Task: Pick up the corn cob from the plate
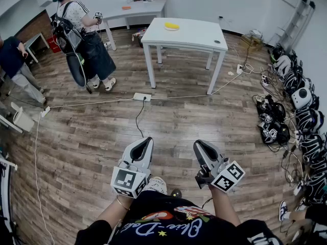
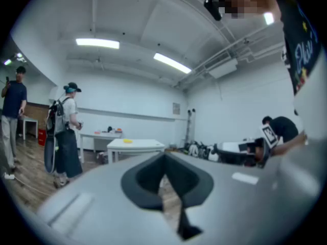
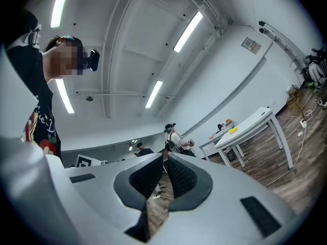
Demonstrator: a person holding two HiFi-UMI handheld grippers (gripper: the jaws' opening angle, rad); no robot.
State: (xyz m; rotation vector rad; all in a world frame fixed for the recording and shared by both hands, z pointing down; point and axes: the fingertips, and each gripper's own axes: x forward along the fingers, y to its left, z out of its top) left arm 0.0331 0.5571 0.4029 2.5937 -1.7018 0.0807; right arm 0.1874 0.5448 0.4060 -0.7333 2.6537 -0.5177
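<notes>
Far ahead, a yellow corn cob on a yellow plate (image 1: 171, 26) lies near the back of a white table (image 1: 196, 37). It is too small to tell cob from plate. The same yellow spot (image 2: 126, 141) shows in the left gripper view and, small, the yellow spot (image 3: 233, 130) in the right gripper view. My left gripper (image 1: 148, 140) and right gripper (image 1: 196, 143) are held side by side near my body, well short of the table. Both have their jaws together with nothing between them, as seen at the left gripper (image 2: 164, 156) and right gripper (image 3: 165, 156).
A power strip (image 1: 142, 96) and cables cross the wooden floor between me and the table. Black and white gear (image 1: 299, 114) lines the right wall. A person with a backpack (image 1: 84, 40) stands at the left, another person (image 1: 15, 65) further left. A second table (image 1: 137, 9) stands behind.
</notes>
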